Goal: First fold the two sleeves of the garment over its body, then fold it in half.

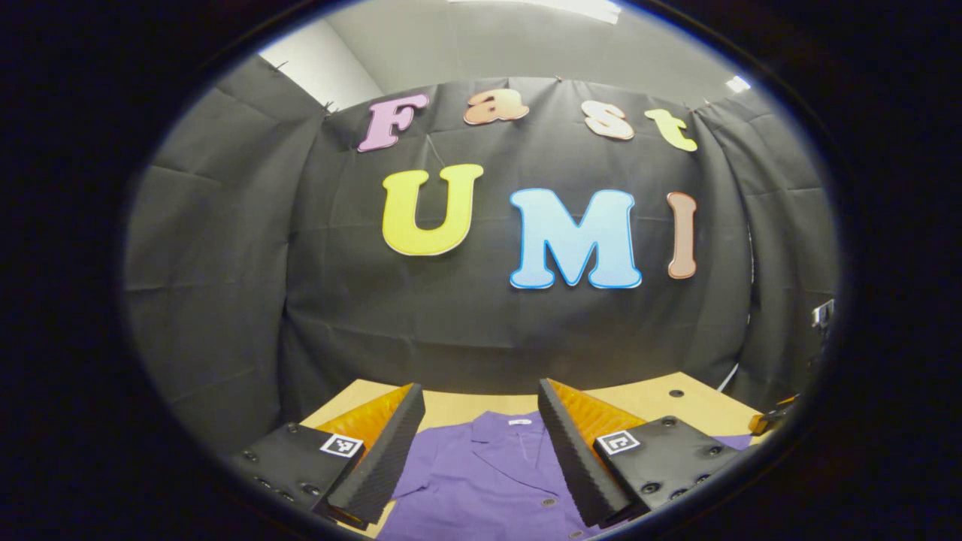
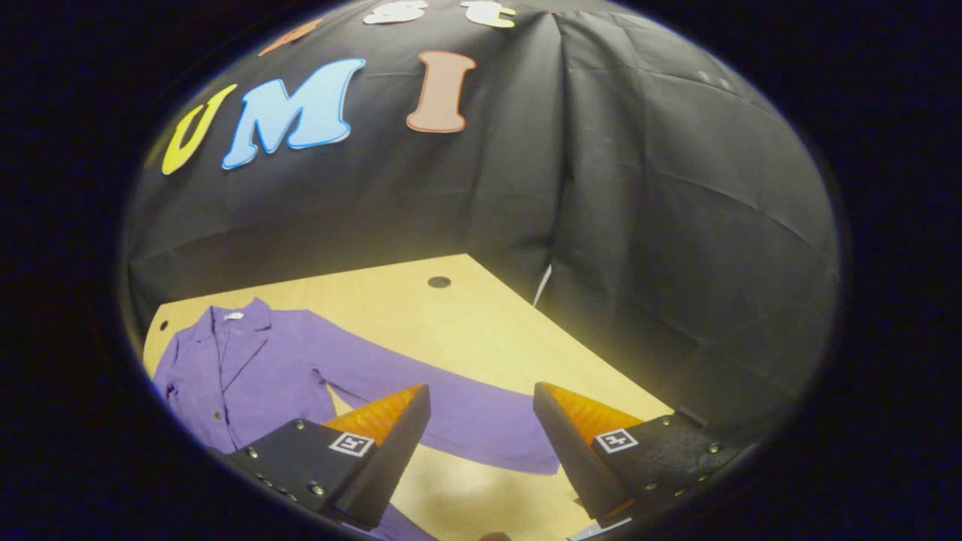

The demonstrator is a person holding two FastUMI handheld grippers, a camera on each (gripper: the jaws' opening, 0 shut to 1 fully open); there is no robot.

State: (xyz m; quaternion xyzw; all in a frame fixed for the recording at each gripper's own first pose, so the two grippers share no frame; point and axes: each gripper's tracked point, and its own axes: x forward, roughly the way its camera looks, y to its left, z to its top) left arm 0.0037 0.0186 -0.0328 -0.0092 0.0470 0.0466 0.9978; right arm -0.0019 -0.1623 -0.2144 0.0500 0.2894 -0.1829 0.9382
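One purple garment (image 2: 248, 376) lies flat on the table (image 2: 481, 323), collar toward the booth's back wall, body running front to back. In the right gripper view one long sleeve (image 2: 466, 413) stretches sideways, passing between the spread, empty fingers of the right gripper (image 2: 473, 443). The left gripper (image 1: 481, 458) hangs over the collar (image 1: 500, 436), fingers likewise apart, apparently clear of the cloth.

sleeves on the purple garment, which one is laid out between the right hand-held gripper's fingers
The long sleeve stretched flat across the table, running from the garment body toward the right hand-held gripper. The other sleeve is cut off at the view's edge.
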